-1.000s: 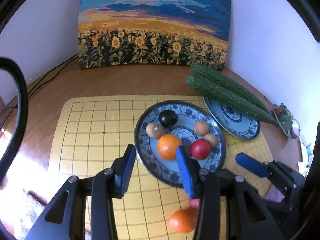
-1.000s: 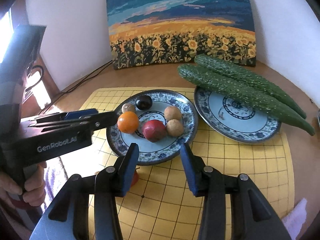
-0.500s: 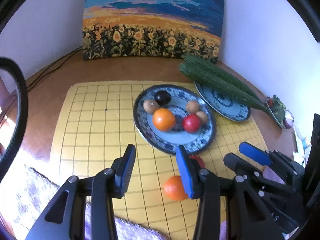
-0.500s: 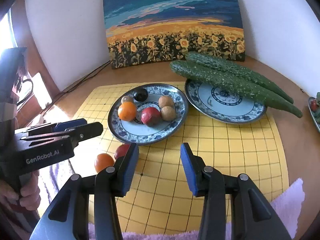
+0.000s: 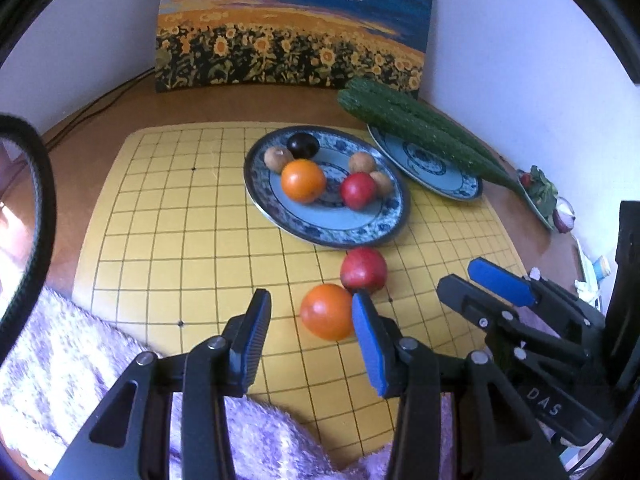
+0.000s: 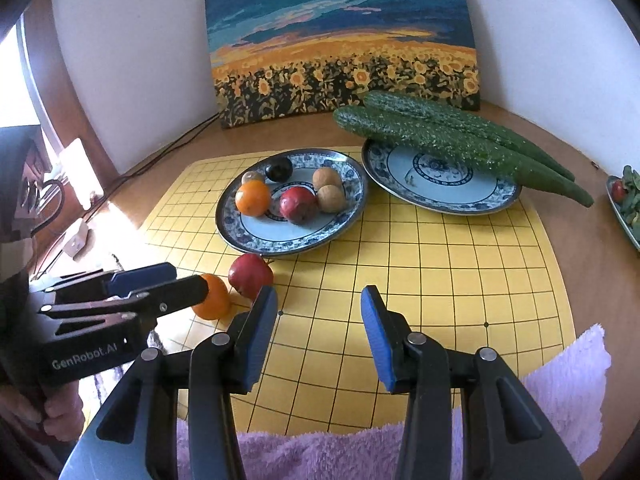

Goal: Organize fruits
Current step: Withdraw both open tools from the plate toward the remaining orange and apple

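Observation:
A loose orange point(image 5: 326, 311) and a red apple point(image 5: 363, 270) lie on the yellow grid mat point(image 5: 168, 216) in front of the blue patterned plate point(image 5: 320, 218). That plate holds an orange, a red fruit, a dark plum and three small brown fruits. My left gripper point(image 5: 310, 336) is open just short of the loose orange, whose right side is close to the right pad. From the right wrist, the left gripper point(image 6: 188, 278) partly covers the orange point(image 6: 214, 300), beside the apple point(image 6: 251, 275). My right gripper point(image 6: 318, 320) hovers open and empty over bare mat.
A second blue plate point(image 6: 440, 192) at the right carries two long cucumbers point(image 6: 440, 136). A sunflower painting point(image 6: 344, 52) leans on the back wall. A purple towel point(image 6: 320, 452) covers the near edge. A small salad dish point(image 6: 628, 204) sits far right, and cables run at the left.
Both grippers have drawn back from the fruit plate toward the near edge. The loose orange and apple now show ahead of the left gripper's fingers. Jaw widths look the same.

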Motion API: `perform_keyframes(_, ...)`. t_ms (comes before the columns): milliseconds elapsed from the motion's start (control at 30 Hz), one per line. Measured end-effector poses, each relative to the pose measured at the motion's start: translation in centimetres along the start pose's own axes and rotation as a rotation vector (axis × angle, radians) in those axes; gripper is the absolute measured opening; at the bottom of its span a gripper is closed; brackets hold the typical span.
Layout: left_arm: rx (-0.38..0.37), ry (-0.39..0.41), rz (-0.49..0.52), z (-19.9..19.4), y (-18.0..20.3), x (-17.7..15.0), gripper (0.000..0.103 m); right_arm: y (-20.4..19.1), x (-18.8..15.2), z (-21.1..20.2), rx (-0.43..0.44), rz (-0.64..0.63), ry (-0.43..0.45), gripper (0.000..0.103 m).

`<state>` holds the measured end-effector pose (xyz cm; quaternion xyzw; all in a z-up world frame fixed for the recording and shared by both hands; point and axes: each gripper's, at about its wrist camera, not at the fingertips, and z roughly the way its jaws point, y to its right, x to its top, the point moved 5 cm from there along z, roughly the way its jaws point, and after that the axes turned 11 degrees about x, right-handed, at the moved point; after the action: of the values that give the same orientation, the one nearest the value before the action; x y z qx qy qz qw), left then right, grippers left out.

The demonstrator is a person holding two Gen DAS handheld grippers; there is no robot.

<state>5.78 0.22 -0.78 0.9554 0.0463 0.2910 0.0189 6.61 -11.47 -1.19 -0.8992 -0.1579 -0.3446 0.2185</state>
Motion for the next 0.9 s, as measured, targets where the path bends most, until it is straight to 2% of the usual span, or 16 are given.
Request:
perform_keyframes(733,0.004,-0.016,0.02,1.9,1.2,-0.8,0.044,0.7,-0.5,0.2,0.004,0.024,-0.012,0.045)
perform_keyframes(800,0.015,-0.008,0.033,1.9,1.3,-0.7,0.042,0.7,-0.5,0.2,0.003,0.025,-0.013,0.045)
perform_keyframes(833,0.012,-0.009,0.034,1.9,1.4,-0.7,0.037,0.7,-0.5,0.2,0.003,0.026,-0.013,0.045)
perform_keyframes(900,0.002,-0.01,0.03,1.9,1.4,-0.8,0.036,0.6,-0.5,0.3,0.004,0.028,-0.015,0.045)
